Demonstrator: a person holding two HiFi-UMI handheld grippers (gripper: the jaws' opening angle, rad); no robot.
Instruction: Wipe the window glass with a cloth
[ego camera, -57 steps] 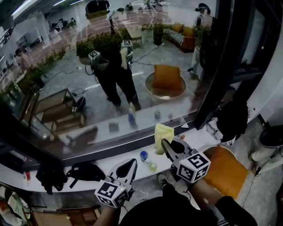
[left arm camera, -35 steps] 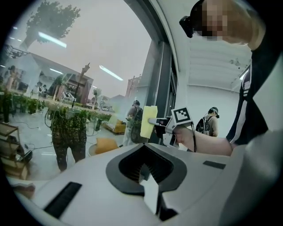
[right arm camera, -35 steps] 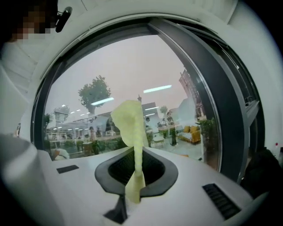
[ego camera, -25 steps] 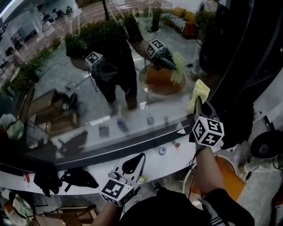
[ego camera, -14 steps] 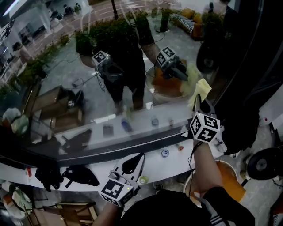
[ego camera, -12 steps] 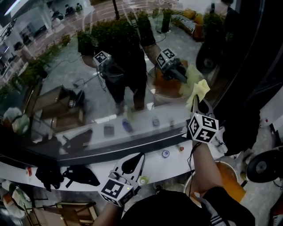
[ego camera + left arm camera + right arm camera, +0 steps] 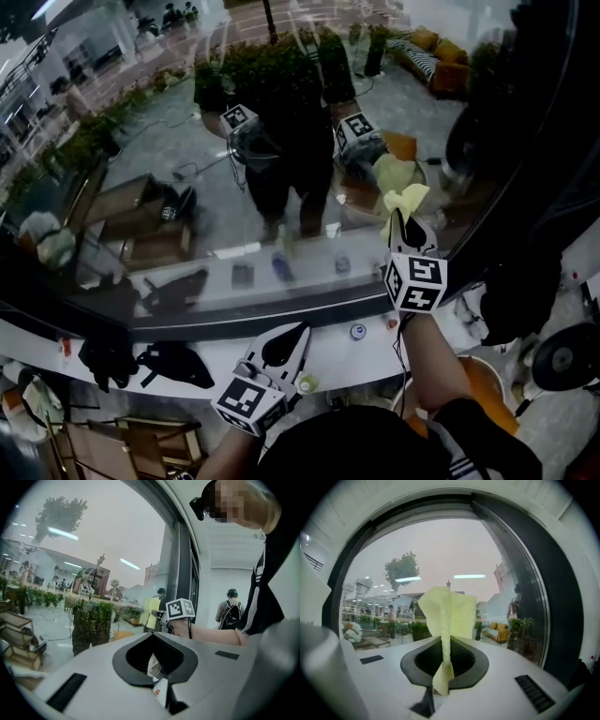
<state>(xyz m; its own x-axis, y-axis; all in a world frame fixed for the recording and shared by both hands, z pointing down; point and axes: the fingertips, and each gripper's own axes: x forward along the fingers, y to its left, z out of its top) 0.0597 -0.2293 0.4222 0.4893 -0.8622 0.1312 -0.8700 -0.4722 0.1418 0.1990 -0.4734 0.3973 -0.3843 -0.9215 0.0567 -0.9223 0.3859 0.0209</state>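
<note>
A pale yellow cloth [image 7: 404, 200] is pinched in my right gripper [image 7: 400, 221], which is shut on it and raised to the window glass [image 7: 187, 141]; the cloth's top touches or nearly touches the pane by its reflection. In the right gripper view the cloth [image 7: 449, 613] stands upright out of the shut right gripper [image 7: 443, 670], with the glass [image 7: 440, 550] just beyond. My left gripper [image 7: 284, 345] hangs low over the white sill, shut and holding nothing. The left gripper view shows the left gripper [image 7: 157, 670] shut, and the cloth [image 7: 152, 607] against the glass.
A white sill [image 7: 216, 361] runs under the window with black bags [image 7: 173, 362], a small blue cap [image 7: 357, 331] and a green item [image 7: 307, 382] on it. A dark window frame [image 7: 534, 141] bounds the pane at right. An orange seat [image 7: 478, 375] stands below right.
My right gripper lifted the cloth from the sill up to the glass, then slid it a little to the left along the pane. The left gripper stayed low and shut.
</note>
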